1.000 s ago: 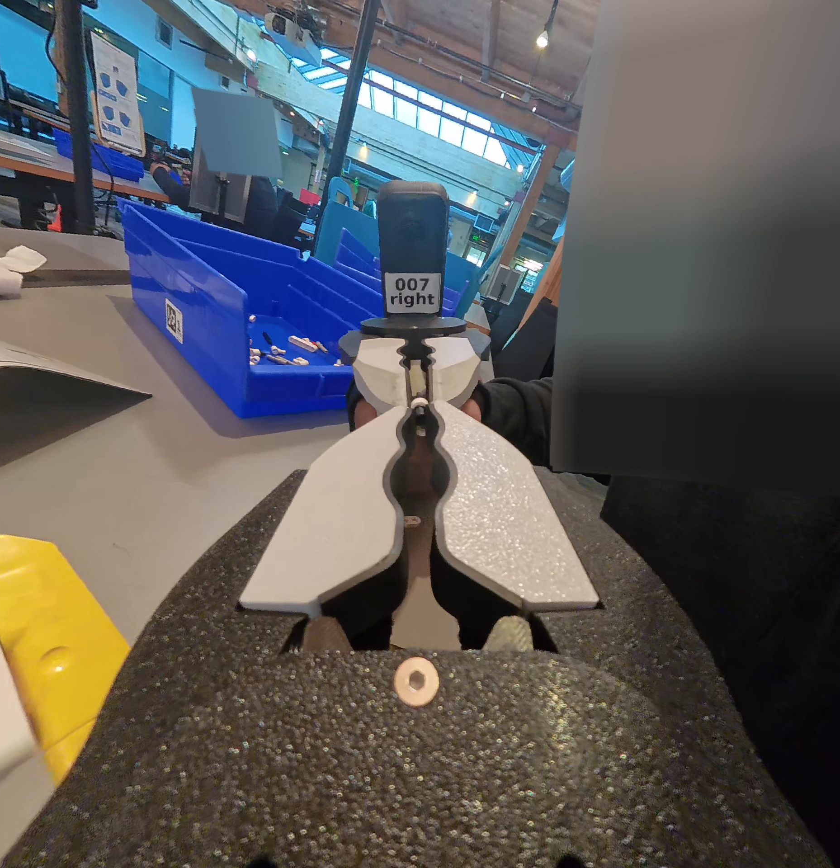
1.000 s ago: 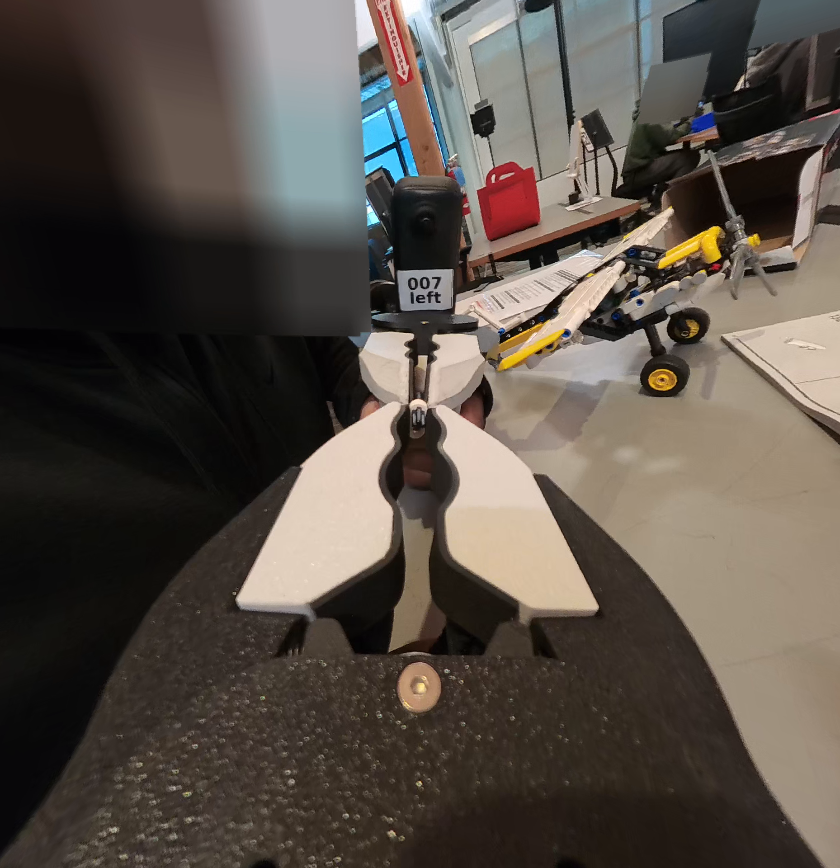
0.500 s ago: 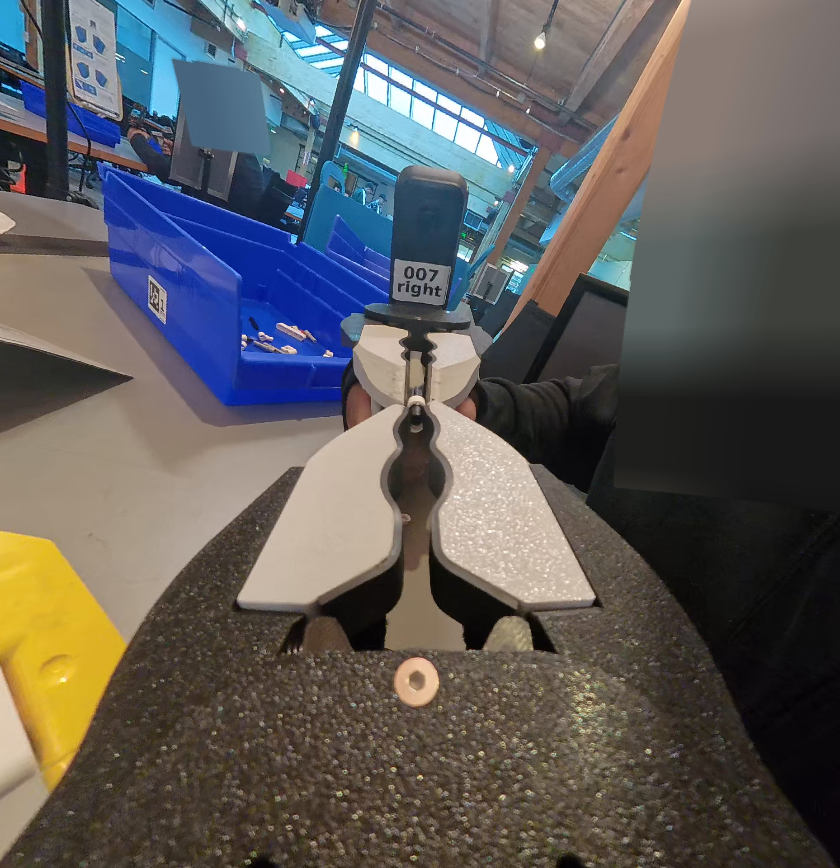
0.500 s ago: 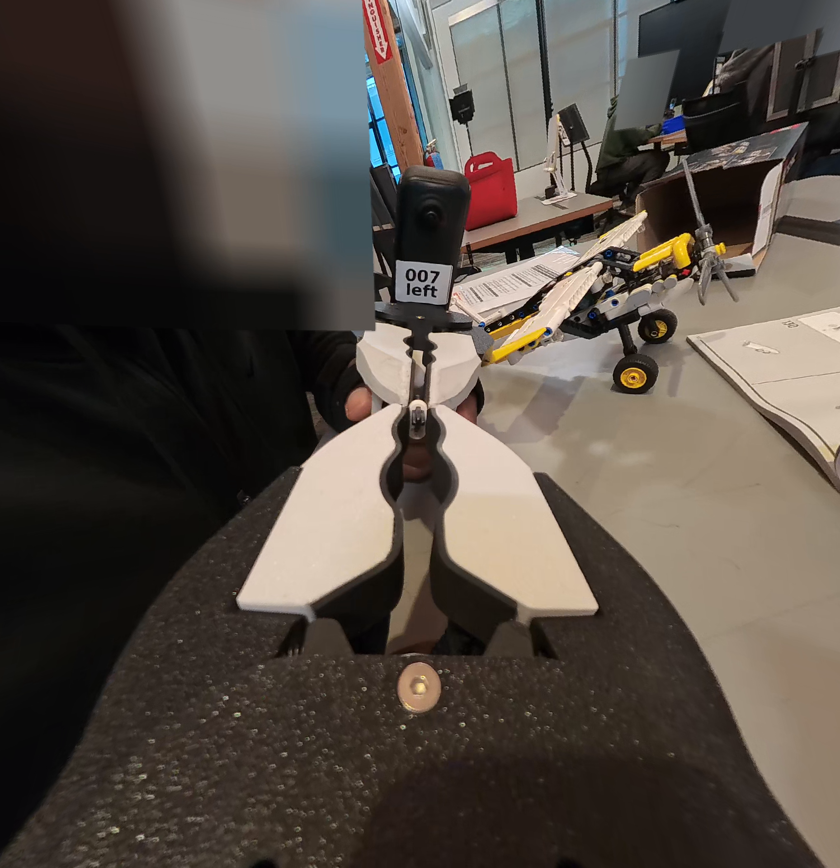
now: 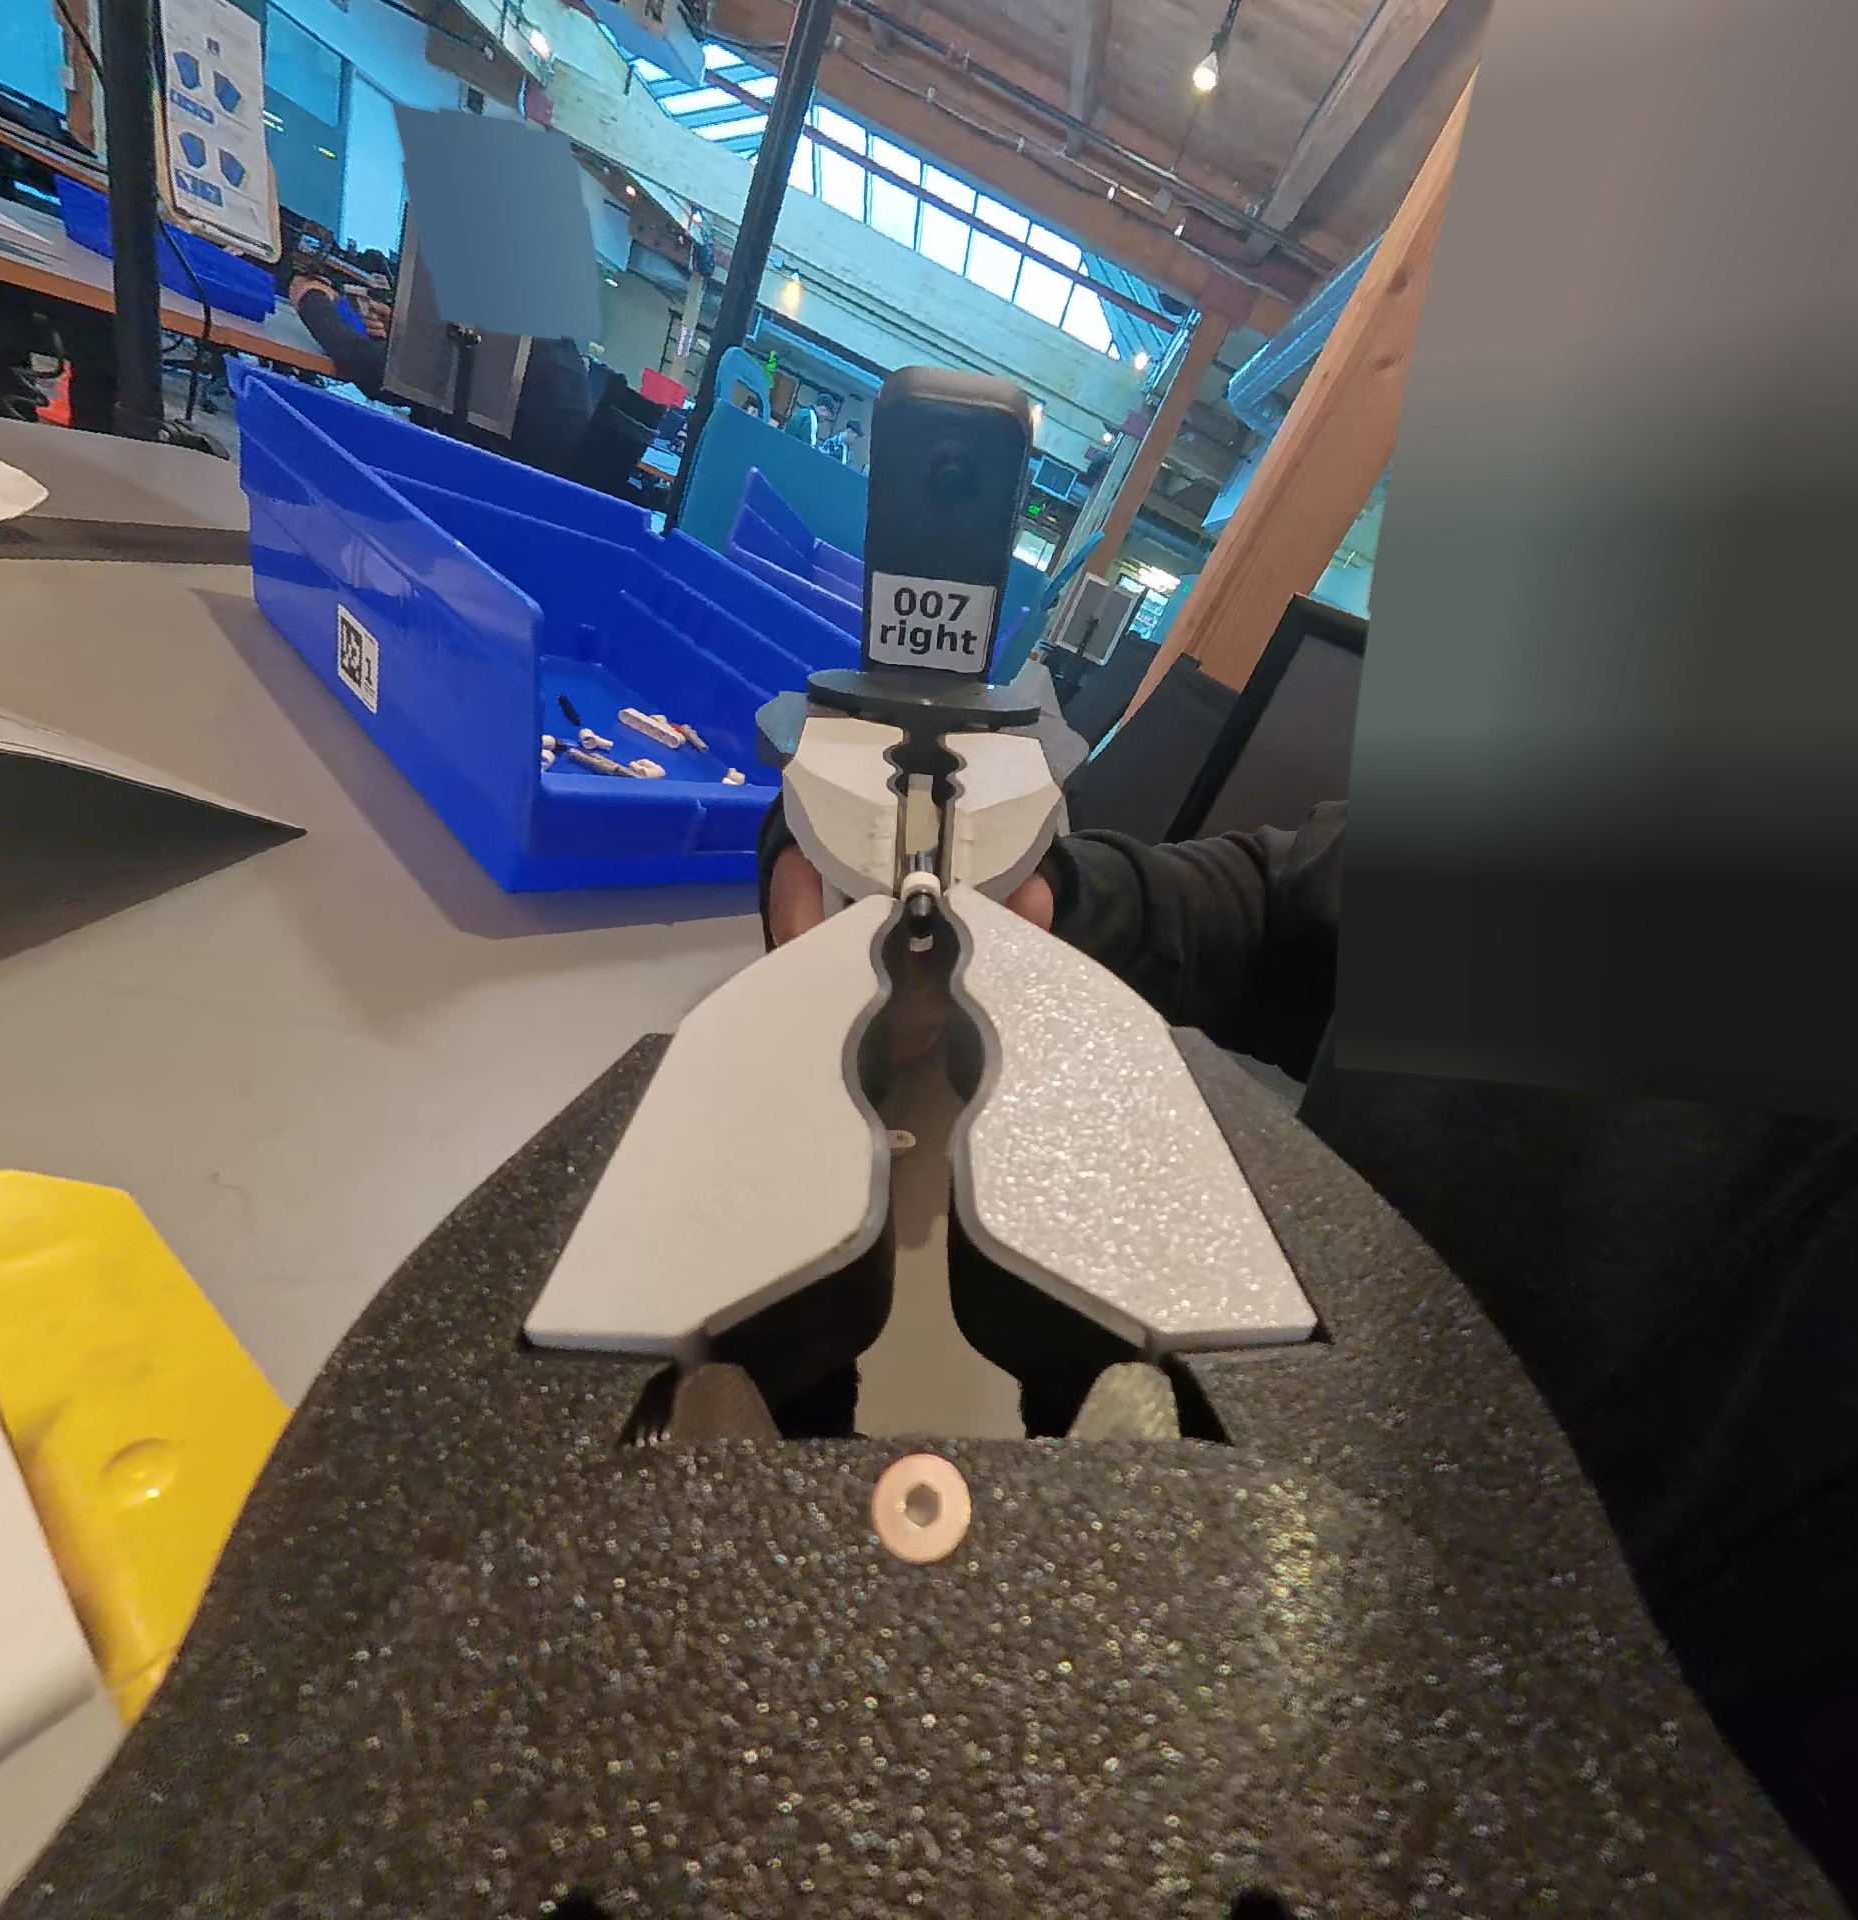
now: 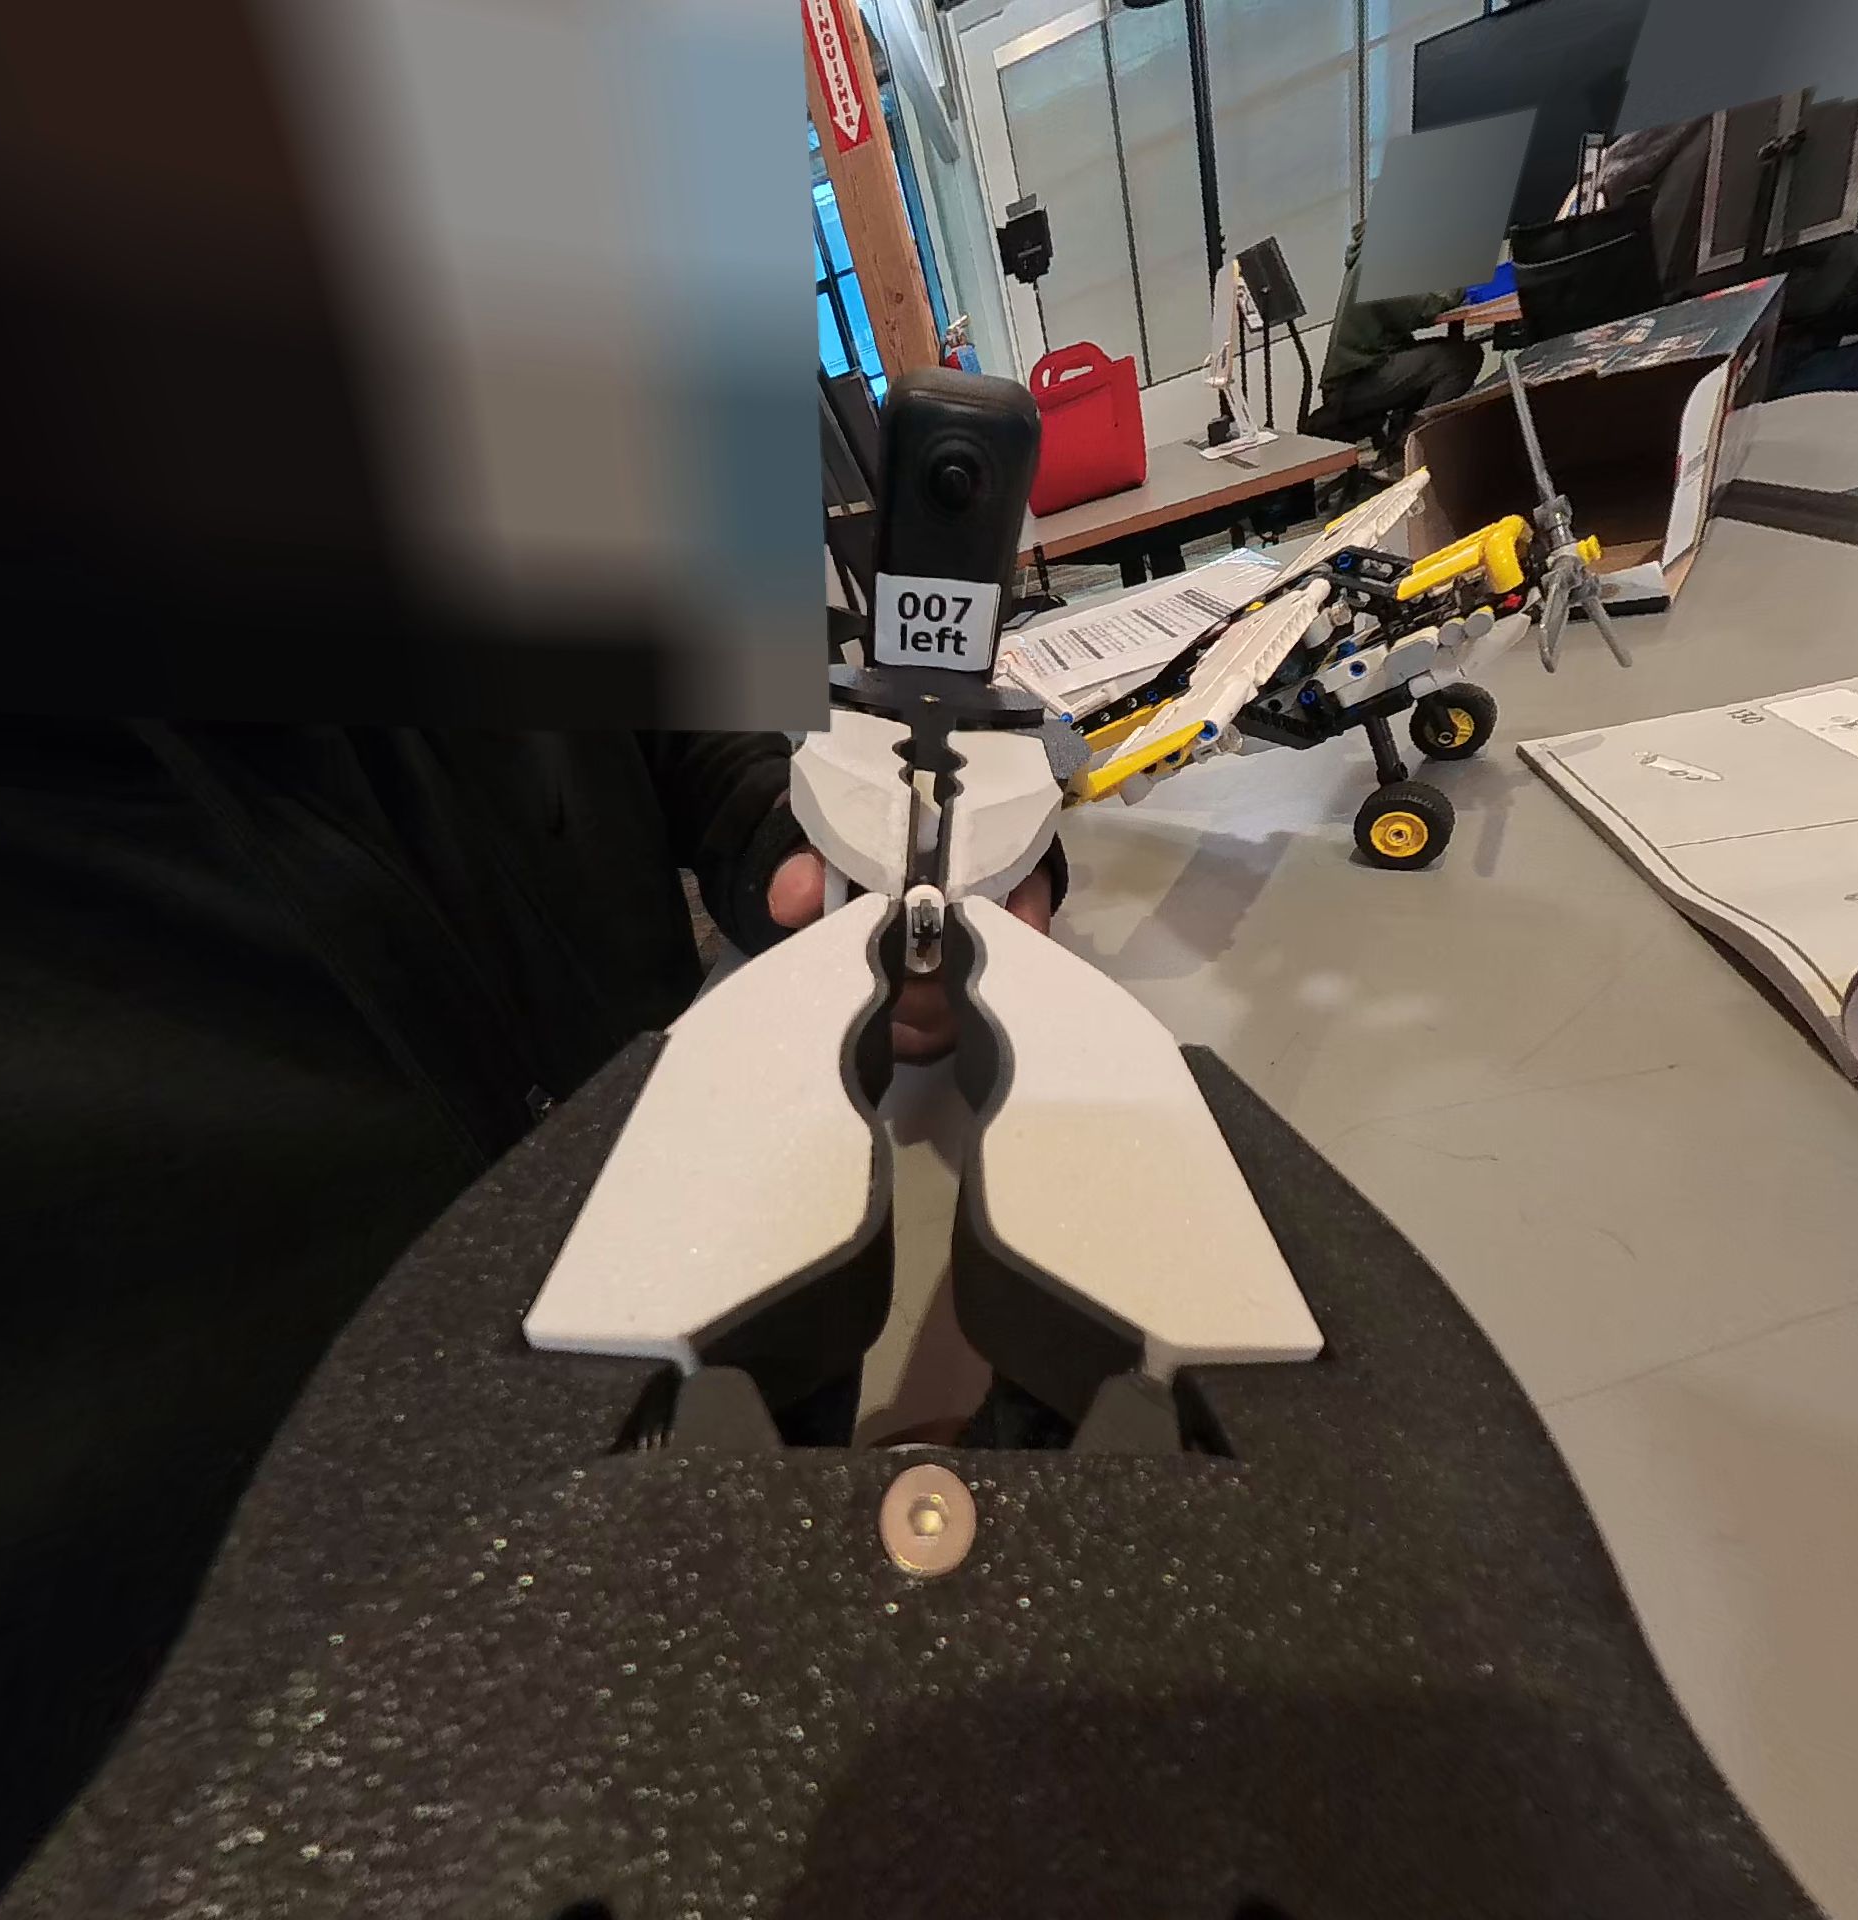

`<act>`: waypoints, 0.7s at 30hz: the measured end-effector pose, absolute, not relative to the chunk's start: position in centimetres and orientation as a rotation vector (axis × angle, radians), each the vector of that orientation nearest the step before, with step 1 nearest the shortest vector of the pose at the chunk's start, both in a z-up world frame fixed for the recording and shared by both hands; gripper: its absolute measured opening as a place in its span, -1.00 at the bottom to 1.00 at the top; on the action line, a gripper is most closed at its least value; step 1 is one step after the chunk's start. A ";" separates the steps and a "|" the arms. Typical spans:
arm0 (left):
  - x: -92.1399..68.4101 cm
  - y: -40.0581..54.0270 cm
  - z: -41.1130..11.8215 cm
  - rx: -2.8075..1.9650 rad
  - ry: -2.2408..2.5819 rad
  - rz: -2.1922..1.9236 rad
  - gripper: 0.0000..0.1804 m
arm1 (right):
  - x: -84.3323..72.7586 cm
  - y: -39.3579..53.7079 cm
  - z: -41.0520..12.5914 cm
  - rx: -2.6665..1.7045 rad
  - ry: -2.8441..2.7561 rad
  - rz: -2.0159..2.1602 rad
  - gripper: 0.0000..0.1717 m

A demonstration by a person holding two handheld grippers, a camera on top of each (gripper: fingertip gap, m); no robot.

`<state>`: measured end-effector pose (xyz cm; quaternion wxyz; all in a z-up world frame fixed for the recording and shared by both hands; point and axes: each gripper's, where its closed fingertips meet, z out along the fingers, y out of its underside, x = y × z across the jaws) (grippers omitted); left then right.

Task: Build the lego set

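1. The left gripper [image 5: 921, 914] and the right gripper [image 6: 923, 920] face each other tip to tip above the grey table [image 5: 281, 997]; both are clenched on the same small white-and-black peg piece [image 5: 919, 902], which bridges the two sets of fingertips.
2. In the right wrist view the piece [image 6: 922, 927] sits between the white fingers [image 6: 1060, 1091] at their very tips; the pads look pressed on it, though it is too small to make out further.
3. A hand [image 5: 800, 894] wraps the facing gripper's handle in the left wrist view; a black camera with a white label [image 5: 946, 520] stands on top of it.
4. Behind and left of that gripper stands a blue bin [image 5: 416, 665] on the table, with several small pale parts [image 5: 634, 748] loose on its floor.
5. A yellow block [image 5: 94, 1403] sits at the lower left edge, close beside the left gripper's body.
6. In the right wrist view a white, yellow and black brick-built plane [image 6: 1351, 644] stands on the table to the right, well apart from the fingertips; an open booklet [image 6: 1756, 831] lies farther right; a cardboard box [image 6: 1590, 457] is behind the plane.
7. A person's dark clothing [image 6: 281, 1039] fills the left side of that view.
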<state>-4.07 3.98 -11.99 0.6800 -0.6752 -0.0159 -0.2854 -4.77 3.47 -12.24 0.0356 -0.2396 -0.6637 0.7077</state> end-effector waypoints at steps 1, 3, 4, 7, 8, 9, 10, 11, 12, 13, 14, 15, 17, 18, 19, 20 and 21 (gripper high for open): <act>-4.1 4.0 -12.0 -1.520 -0.033 -0.629 -0.96 | -4.7 3.5 -12.3 -0.737 -2.042 2.177 -0.93; -4.0 4.0 -12.1 -1.530 -0.027 -0.619 -0.96 | -4.6 3.5 -12.4 -0.731 -2.057 2.180 -0.93; -3.9 4.0 -12.2 -1.533 -0.026 -0.622 -0.96 | -4.6 3.4 -12.4 -0.728 -2.065 2.177 -0.93; -3.8 4.0 -12.2 -1.537 -0.017 -0.622 -0.96 | -4.4 3.4 -12.4 -0.721 -2.087 2.169 -0.93; -3.8 3.9 -12.2 -1.535 -0.014 -0.613 -0.96 | -4.4 3.4 -12.4 -0.720 -2.090 2.171 -0.93; -3.7 3.9 -12.2 -1.535 -0.011 -0.609 -0.96 | -4.4 3.3 -12.4 -0.720 -2.091 2.175 -0.93; -3.7 3.9 -12.2 -1.536 -0.010 -0.611 -0.96 | -4.3 3.3 -12.4 -0.722 -2.093 2.179 -0.93; -3.8 3.9 -12.2 -1.536 -0.013 -0.612 -0.96 | -4.4 3.3 -12.5 -0.726 -2.095 2.179 -0.93; -3.8 3.9 -12.2 -1.535 -0.013 -0.614 -0.96 | -4.4 3.3 -12.5 -0.729 -2.097 2.176 -0.93; -3.8 3.9 -12.2 -1.533 -0.010 -0.618 -0.96 | -4.4 3.3 -12.5 -0.727 -2.099 2.174 -0.93; -3.7 3.9 -12.2 -1.533 -0.005 -0.621 -0.96 | -4.3 3.3 -12.5 -0.723 -2.103 2.171 -0.93; -3.7 3.9 -12.2 -1.535 -0.004 -0.626 -0.96 | -4.3 3.3 -12.5 -0.721 -2.109 2.166 -0.93; -3.6 3.9 -12.3 -1.539 0.000 -0.631 -0.96 | -4.2 3.2 -12.6 -0.716 -2.125 2.153 -0.93; -3.5 3.9 -12.3 -1.540 0.005 -0.635 -0.96 | -4.1 3.2 -12.7 -0.711 -2.140 2.143 -0.93; -3.4 4.0 -12.4 -1.550 0.008 -0.637 -0.97 | -3.9 2.8 -13.1 -0.698 -2.180 2.115 -0.93; -3.0 4.3 -12.9 -1.597 0.023 -0.630 -1.00 | -3.4 1.8 -14.0 -0.654 -2.260 2.062 -0.95; -2.9 4.6 -13.3 -1.623 0.028 -0.600 -1.00 | -2.3 0.1 -14.7 -0.569 -2.336 2.026 -1.00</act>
